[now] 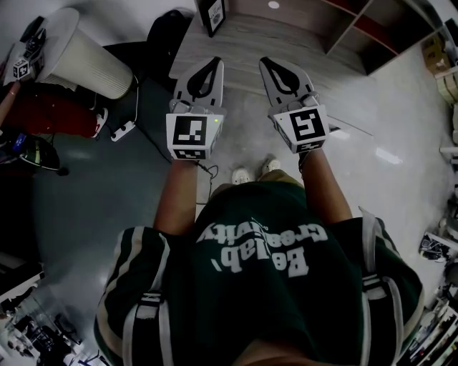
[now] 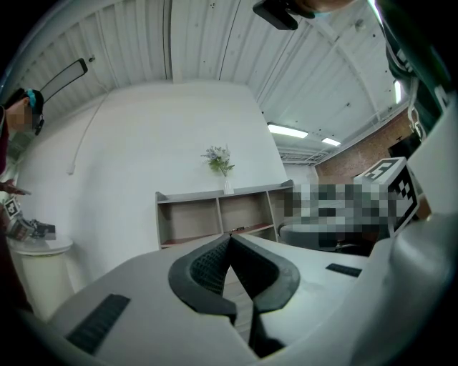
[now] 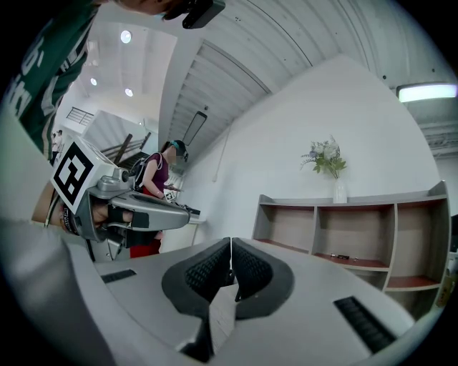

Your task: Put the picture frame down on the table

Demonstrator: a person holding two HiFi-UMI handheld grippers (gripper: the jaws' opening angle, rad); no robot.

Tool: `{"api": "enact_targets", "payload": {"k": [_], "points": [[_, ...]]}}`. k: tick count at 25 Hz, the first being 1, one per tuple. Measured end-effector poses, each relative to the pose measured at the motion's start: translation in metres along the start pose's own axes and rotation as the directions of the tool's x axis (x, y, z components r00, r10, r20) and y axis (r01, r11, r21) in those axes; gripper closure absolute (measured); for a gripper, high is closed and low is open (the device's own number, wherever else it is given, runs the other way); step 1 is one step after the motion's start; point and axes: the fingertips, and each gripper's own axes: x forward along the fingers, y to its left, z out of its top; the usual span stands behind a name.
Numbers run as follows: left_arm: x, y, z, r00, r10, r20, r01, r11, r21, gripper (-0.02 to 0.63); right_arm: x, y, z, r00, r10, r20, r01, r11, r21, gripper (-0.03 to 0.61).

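A dark-edged picture frame [image 1: 212,14] shows at the top edge of the head view, on a pale wood-grain surface [image 1: 250,39]; the picture's edge cuts it off. My left gripper [image 1: 212,63] and right gripper [image 1: 269,63] are held side by side in front of my body, both pointing toward that surface. Each is shut with nothing between the jaws. The left gripper view shows its jaws [image 2: 230,239] meeting at the tips, and so does the right gripper view [image 3: 230,246]. The frame appears in neither gripper view.
An open shelf unit [image 2: 218,214] [image 3: 343,236] with a vase of flowers [image 2: 222,161] on top stands against the white wall ahead. A white round stand [image 1: 79,50] and another person [image 3: 161,171] are at the left. A power strip [image 1: 123,131] lies on the floor.
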Motion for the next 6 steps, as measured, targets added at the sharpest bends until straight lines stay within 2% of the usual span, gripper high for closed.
{"api": "enact_targets", "payload": {"k": [6], "points": [[-0.0082, -0.0039, -0.0029, 1.0, 0.008, -0.012, -0.008, 1.0, -0.008, 0.595, -0.0071, 0.0058, -0.0006, 1.0, 0.009, 0.009, -0.009, 1.0, -0.006, 0.543]]}}
